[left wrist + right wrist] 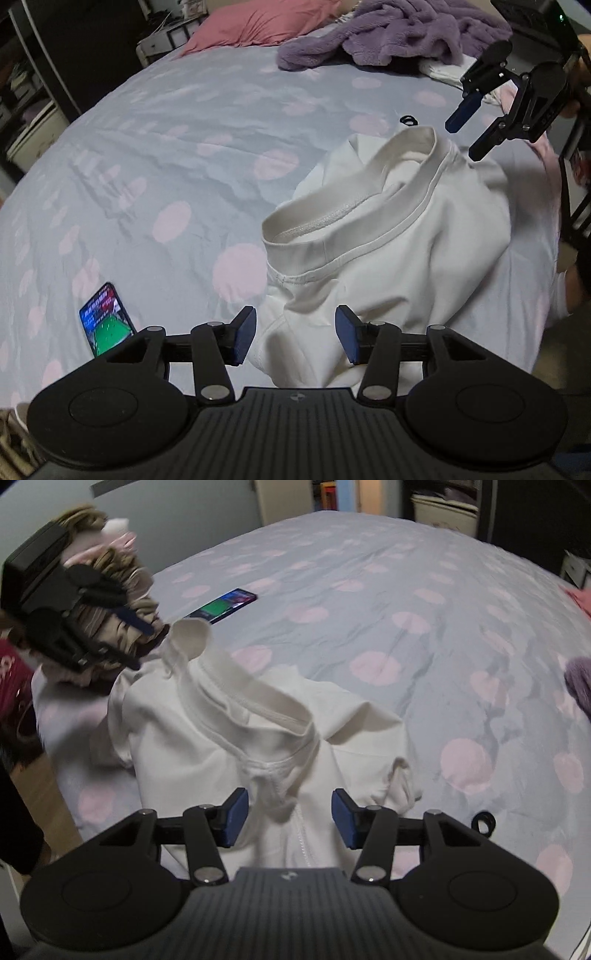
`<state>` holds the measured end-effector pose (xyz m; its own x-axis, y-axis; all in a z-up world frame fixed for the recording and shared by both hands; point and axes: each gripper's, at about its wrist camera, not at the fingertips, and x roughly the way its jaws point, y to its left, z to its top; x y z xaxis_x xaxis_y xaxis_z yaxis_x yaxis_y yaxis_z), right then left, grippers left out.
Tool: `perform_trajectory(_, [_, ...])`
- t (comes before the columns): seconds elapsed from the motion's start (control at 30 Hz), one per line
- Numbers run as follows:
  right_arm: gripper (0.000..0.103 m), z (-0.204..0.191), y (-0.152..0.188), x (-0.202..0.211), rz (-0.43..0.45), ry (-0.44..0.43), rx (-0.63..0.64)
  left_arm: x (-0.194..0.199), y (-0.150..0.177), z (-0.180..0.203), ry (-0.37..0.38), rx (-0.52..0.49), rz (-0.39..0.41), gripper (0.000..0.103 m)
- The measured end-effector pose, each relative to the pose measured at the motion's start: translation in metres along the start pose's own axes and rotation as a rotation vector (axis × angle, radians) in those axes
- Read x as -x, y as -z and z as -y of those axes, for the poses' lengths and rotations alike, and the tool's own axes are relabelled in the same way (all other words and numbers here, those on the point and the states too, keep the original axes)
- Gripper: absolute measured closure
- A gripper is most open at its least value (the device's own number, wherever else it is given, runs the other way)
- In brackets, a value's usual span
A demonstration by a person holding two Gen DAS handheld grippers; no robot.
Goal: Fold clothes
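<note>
A white garment [388, 251] lies crumpled on the bed [155, 155], near the edge where the person stands, its ribbed waistband [354, 206] standing up in a loose open loop toward the middle of the bed. The left gripper [295, 338] hangs just above one end of the garment with its jaws apart; the blue pads [243, 334] stand on either side of a fold of white cloth without pressing on it. The right gripper [288, 818] is in the same state over the other end: jaws apart, pads [343, 818] clear of the cloth, a stitched seam running down between them. Each gripper shows in the other's view, tilted down toward the garment from the opposite side, with its fingers spread and nothing between them. The sheet is pale blue-grey with pink dots and is creased around the garment. A phone [105, 317] with a lit screen lies flat on the sheet, well apart from the garment on the left gripper's side. A small black ring [408, 120] lies on the sheet just beyond the waistband. At the far end of the bed are a pink pillow [258, 22] and a heap of purple fleece [399, 29], with something white [439, 72] beside the fleece. In the right view a bundle of beige and pink cloth [122, 590] sits behind the left gripper at the bed's edge.
</note>
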<state>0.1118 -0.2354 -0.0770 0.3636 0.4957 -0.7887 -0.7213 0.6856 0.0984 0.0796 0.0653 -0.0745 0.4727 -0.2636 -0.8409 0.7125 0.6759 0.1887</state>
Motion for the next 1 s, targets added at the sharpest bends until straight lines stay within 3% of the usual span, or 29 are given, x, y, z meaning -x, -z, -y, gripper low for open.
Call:
perform_trajectory(0.27, [0.049,-0.007,0.002,-0.018,-0.020,-0.035,0.053,-0.020,-0.002,0.000,0.008,-0.043,0.037,0.057])
perform_trajectory(0.53, [0.050,-0.009,-0.002,-0.027,0.011,-0.030,0.045,-0.041,-0.002,-0.018,0.065,0.041,0.003,0.057])
perform_trajectory(0.6, [0.056,-0.007,-0.004,-0.026,0.025,-0.045,0.023,-0.044,-0.001,-0.021,0.078,0.056,-0.015,0.057])
perform_trajectory(0.67, [0.065,-0.005,-0.005,-0.026,0.022,-0.060,0.005,-0.044,-0.001,-0.024,0.095,0.076,-0.017,0.068])
perform_trajectory(0.73, [0.086,-0.004,-0.006,-0.027,0.008,-0.072,-0.008,-0.042,-0.002,-0.026,0.115,0.098,-0.008,0.083])
perform_trajectory(0.8, [0.090,-0.003,-0.007,-0.028,-0.006,-0.082,-0.015,-0.039,-0.005,-0.025,0.136,0.107,0.000,0.098])
perform_trajectory(0.93, [0.095,0.001,-0.010,-0.014,0.028,-0.075,-0.036,-0.029,-0.013,-0.026,0.134,0.098,0.005,0.103])
perform_trajectory(1.0, [0.096,0.005,-0.015,0.000,0.073,-0.069,-0.057,-0.013,-0.016,-0.030,0.123,0.115,0.052,0.103])
